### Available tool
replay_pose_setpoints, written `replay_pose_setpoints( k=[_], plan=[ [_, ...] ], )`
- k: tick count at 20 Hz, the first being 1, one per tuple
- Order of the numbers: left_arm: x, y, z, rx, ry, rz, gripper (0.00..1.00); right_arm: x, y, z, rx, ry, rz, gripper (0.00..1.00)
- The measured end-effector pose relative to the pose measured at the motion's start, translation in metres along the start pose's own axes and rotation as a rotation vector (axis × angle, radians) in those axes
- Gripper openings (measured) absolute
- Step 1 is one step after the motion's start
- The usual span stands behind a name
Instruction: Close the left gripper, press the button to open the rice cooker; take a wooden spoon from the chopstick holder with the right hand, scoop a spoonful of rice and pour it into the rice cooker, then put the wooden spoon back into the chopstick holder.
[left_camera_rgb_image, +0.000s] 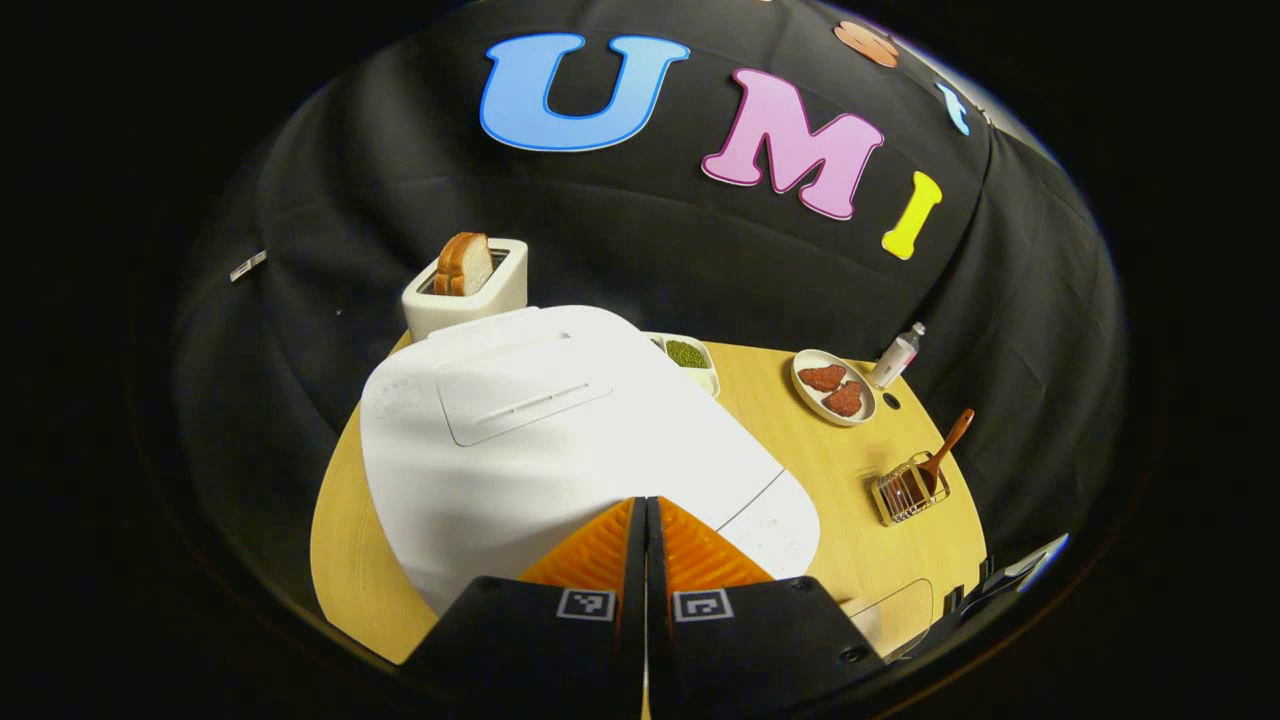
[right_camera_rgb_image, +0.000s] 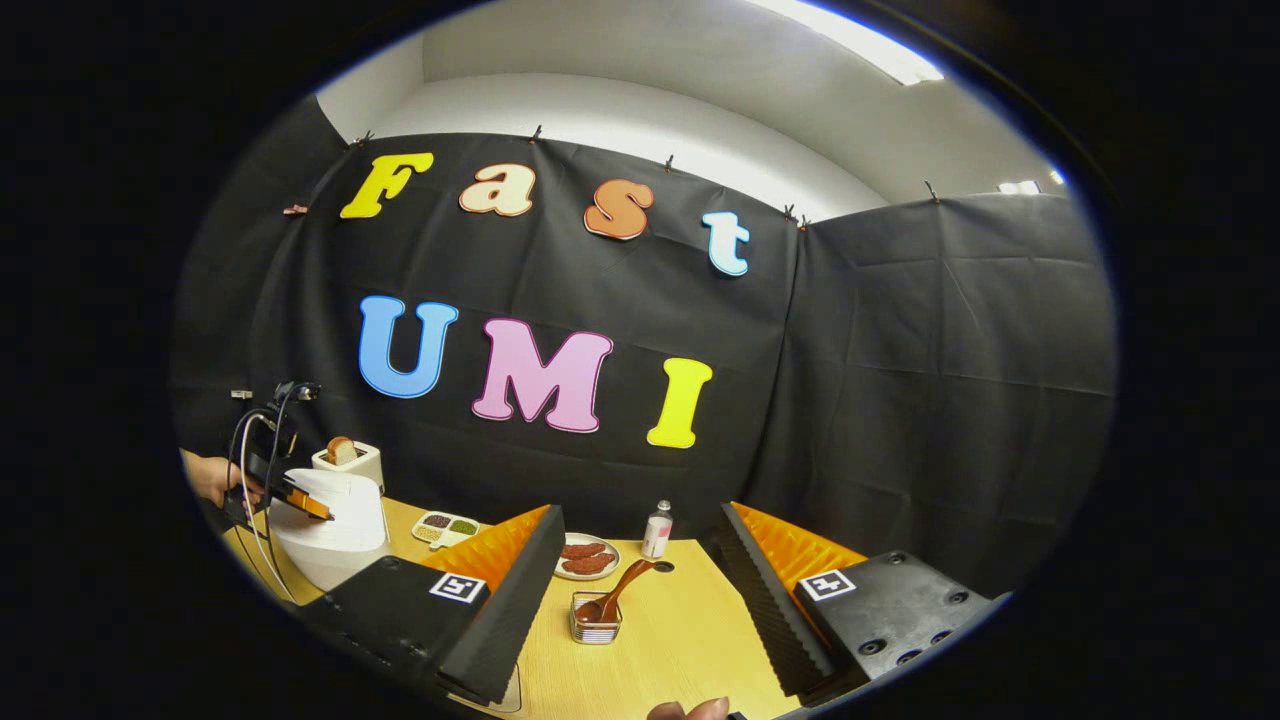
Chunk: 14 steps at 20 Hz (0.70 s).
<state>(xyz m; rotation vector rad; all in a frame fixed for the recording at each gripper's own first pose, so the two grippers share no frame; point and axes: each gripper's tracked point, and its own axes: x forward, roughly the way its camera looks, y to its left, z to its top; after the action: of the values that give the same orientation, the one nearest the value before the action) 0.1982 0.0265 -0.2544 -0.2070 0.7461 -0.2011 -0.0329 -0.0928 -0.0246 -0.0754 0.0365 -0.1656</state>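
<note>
We've got the left gripper (left_camera_rgb_image: 645, 520) closed over the white rice cooker (left_camera_rgb_image: 560, 440), lid still down. The right gripper (right_camera_rgb_image: 640, 575) hangs open; brown wooden spoon (right_camera_rgb_image: 618, 588) untouched in the wire chopstick holder (right_camera_rgb_image: 595, 620).

On my feed, a white toaster (left_camera_rgb_image: 467, 290) stands at the bench's (left_camera_rgb_image: 830, 470) far corner with 1 slice of bread (left_camera_rgb_image: 464, 263) upright in its slot. I see a divided dish of green beans (left_camera_rgb_image: 688, 354), a plate (left_camera_rgb_image: 833, 386) carrying 2 reddish meat pieces, and just beside it a small tilted bottle (left_camera_rgb_image: 898, 355).
</note>
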Motion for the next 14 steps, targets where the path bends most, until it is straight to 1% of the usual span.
replay_pose_setpoints(
  k=[2, 7, 14],
  plan=[
    [-0.005, -0.001, 0.006, 0.018, -0.032, 0.009, 0.08, 0.000, 0.001, 0.000, 0.009, 0.001, 0.004, 0.98],
    [-0.035, -0.002, 0.051, 0.024, -0.226, 0.026, 0.07, 0.004, 0.008, 0.000, 0.017, 0.002, 0.028, 0.98],
    [-0.074, 0.006, 0.109, 0.023, -0.423, 0.097, 0.07, 0.001, 0.024, 0.001, 0.030, -0.001, 0.073, 0.98]
  ],
)
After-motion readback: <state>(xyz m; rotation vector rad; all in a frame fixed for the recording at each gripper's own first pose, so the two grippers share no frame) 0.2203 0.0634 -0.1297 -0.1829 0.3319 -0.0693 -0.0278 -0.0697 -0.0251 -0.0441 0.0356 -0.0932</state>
